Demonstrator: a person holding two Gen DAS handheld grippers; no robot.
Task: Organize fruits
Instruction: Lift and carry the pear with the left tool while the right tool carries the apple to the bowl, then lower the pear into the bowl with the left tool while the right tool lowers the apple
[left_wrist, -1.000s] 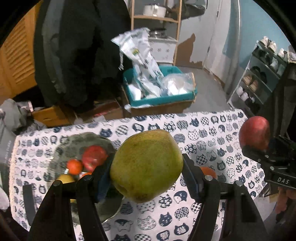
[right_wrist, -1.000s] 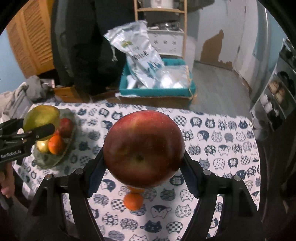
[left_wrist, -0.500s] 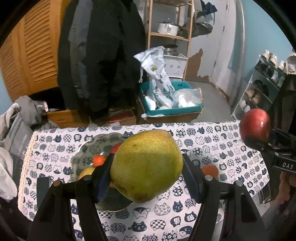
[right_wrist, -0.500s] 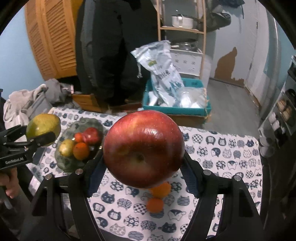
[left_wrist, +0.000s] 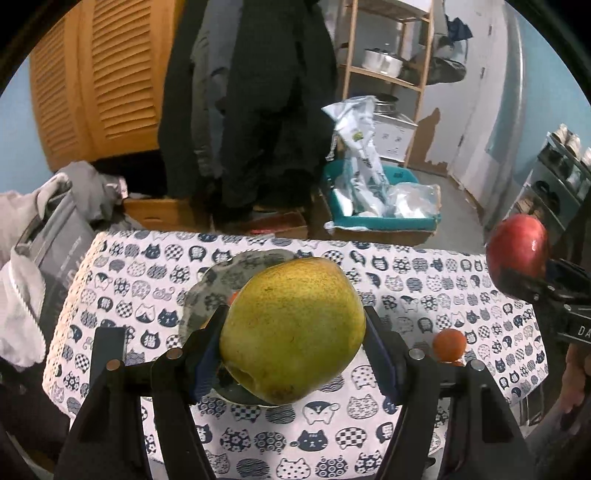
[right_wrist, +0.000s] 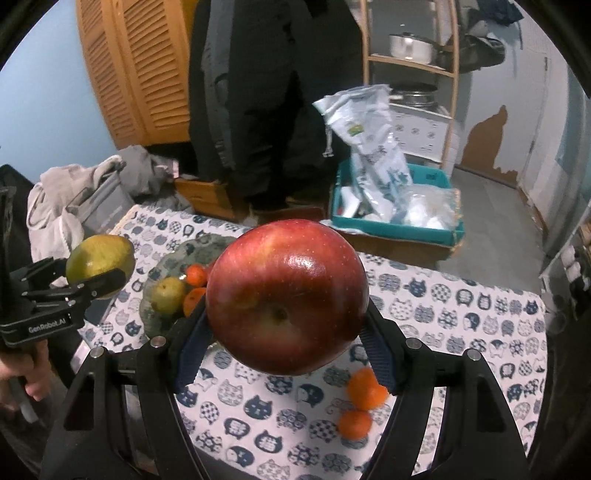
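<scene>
My left gripper (left_wrist: 293, 332) fingers are clamped on the green pear (left_wrist: 291, 332), frame centre above the plate (left_wrist: 214, 284); my right gripper (right_wrist: 286, 314) squeezes the red apple (right_wrist: 286, 299), centre frame, off the desk (right_wrist: 461, 314).

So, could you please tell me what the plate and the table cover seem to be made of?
Plate: probably glazed ceramic or stoneware, though the look leaves it open. It is mottled grey-green with an uneven, wavy rim and a dull sheen.
Cover: looks like printed fabric or possibly coated cloth. It is white with a repeating navy cat pattern, lies flat and drapes over the table's edge; no weave is visible.
</scene>
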